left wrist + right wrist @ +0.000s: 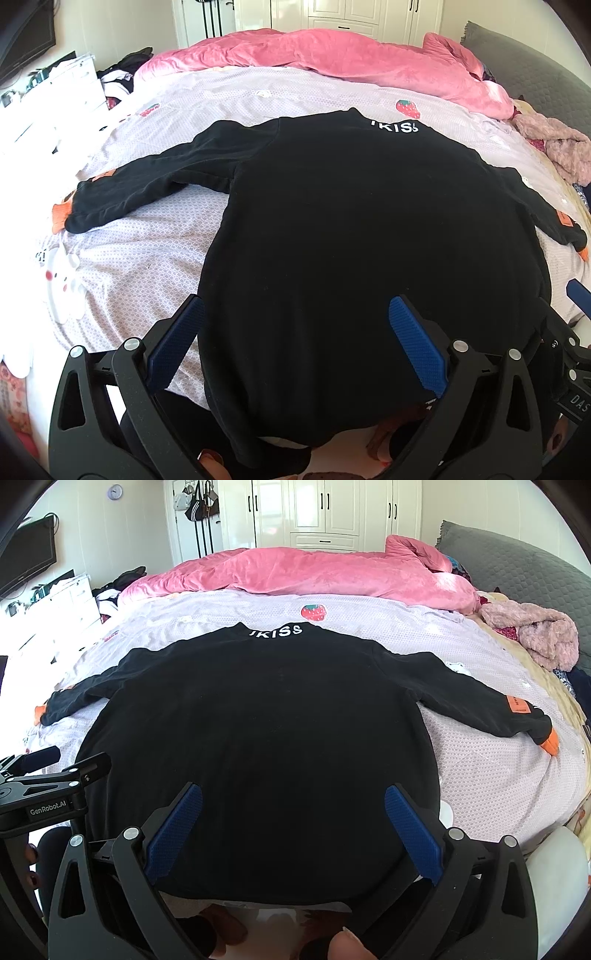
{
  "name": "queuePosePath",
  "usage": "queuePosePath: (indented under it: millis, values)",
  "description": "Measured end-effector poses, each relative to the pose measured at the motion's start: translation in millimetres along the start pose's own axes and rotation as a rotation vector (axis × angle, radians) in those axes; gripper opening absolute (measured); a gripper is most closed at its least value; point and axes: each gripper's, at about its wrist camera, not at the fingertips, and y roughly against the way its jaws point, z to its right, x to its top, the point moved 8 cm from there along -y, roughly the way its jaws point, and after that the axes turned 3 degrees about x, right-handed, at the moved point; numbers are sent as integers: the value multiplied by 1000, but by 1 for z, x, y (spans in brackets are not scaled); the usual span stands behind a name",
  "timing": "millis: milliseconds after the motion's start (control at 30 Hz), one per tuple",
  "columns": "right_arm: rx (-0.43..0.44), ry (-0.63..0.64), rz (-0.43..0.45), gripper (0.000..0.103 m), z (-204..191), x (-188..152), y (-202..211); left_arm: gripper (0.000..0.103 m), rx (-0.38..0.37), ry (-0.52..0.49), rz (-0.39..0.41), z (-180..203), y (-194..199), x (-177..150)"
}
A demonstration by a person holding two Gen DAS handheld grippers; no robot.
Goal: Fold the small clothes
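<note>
1. A black sweater [258, 746] lies spread flat on the bed [498, 782], back side up, with white lettering at its collar on the far edge from both tongs.
2. Left tongs [293, 306] stand wide apart, blue pads [415, 343] on show, straddling the sweater's near left hem; one pad sits over bedsheet, the other over black cloth, and nothing is pinched.
3. Right tongs [293, 794] are spread wide too, both pads above the hem's middle-right part, gripping nothing.
4. Each sleeve stretches sideways away from the tongs, ending in an orange cuff [549, 744]; an orange patch [517, 704] shows on the right-hand sleeve.
5. Beyond the collar, a pink blanket [314, 572] is heaped across the far side of the bed.
6. Fingers [351, 945] of a hand peek out just behind the right tongs.
</note>
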Motion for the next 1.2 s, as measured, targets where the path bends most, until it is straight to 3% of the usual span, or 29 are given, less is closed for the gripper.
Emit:
queuePosePath:
  millis: [1200]
  values:
    - [-11,-9,6,99,6,5,-3,94,10,-13,-8,7,-7,8]
